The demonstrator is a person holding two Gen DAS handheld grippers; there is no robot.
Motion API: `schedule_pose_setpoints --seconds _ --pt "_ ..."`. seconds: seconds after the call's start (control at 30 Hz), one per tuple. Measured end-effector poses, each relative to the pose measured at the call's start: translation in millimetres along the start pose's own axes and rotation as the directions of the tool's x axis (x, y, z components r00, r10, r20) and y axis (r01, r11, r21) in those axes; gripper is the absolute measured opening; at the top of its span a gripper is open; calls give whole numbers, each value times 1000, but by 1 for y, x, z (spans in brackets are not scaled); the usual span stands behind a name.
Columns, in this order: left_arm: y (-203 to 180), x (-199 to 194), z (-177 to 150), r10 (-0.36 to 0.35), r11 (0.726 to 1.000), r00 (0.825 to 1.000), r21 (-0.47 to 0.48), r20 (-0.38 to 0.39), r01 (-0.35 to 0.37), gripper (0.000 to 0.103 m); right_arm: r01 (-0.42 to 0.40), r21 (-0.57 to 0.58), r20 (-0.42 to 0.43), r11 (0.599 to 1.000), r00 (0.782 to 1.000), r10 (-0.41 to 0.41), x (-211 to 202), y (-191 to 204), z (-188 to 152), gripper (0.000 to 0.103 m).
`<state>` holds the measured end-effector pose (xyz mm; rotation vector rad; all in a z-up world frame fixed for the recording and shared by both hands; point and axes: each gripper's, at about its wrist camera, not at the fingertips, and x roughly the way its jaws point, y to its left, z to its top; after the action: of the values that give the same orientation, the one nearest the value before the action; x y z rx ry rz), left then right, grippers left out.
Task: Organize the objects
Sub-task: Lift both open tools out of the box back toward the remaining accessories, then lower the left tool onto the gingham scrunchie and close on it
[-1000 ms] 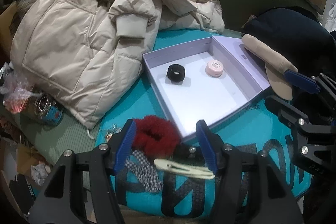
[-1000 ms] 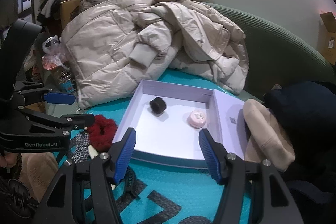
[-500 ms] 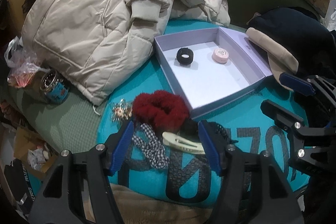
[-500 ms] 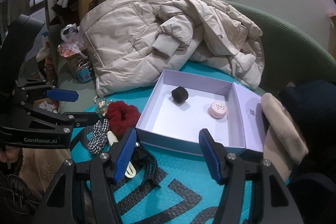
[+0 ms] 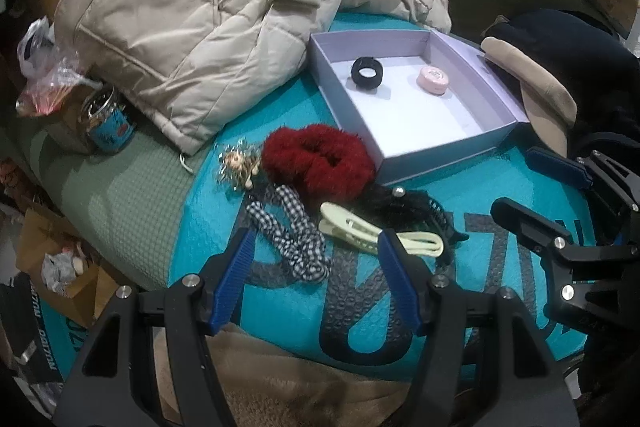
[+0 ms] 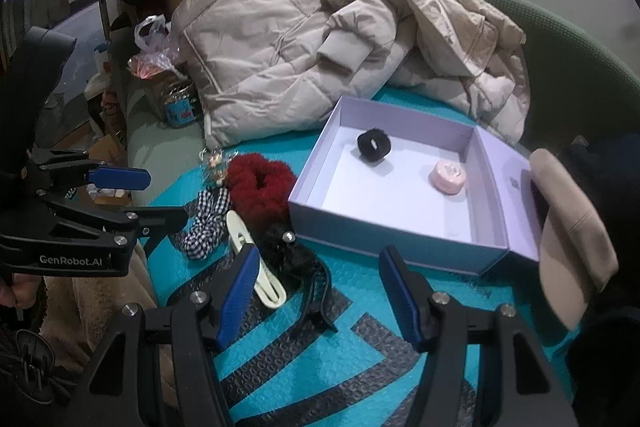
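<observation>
Hovering left gripper (image 5: 316,251): fingers spread apart with nothing between the pads, poised above the checked scrunchie (image 5: 290,233) and the cream hair clip (image 5: 372,233).
Right gripper (image 6: 316,267): fingers released as well, gripping nothing, hanging over the teal bubble mailer (image 6: 332,355) just in front of the lavender box (image 6: 384,241).
Box contents: a black hair band (image 5: 366,73) toward the back left and a pink round case (image 5: 433,80) to its right, well apart on the white floor.
Loose accessories: a red furry scrunchie (image 5: 316,159) touches the box's near left corner; a beaded gold ornament (image 5: 236,165) lies just left of it; a black claw clip (image 6: 292,255) rests beside the cream clip, near the right gripper's left finger.
Surroundings: a beige puffer jacket (image 5: 192,11) is heaped behind the box on a green sofa (image 5: 112,203); a small blue-labelled jar (image 5: 106,125) stands beside the jacket's hem.
</observation>
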<state>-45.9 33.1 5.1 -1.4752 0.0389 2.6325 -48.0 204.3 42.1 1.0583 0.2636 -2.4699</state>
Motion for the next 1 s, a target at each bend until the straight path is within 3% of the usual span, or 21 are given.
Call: schedule_pose_setpoints --seconds 0.6,1.0 --pt "19 46 -28 -49 993 998 -107 -50 44 62 -17 42 -98 999 995 21 41 -10 -31 62" --pt "24 69 -22 -38 990 997 -135 -68 28 62 -33 79 -144 996 989 44 54 -23 -48 62"
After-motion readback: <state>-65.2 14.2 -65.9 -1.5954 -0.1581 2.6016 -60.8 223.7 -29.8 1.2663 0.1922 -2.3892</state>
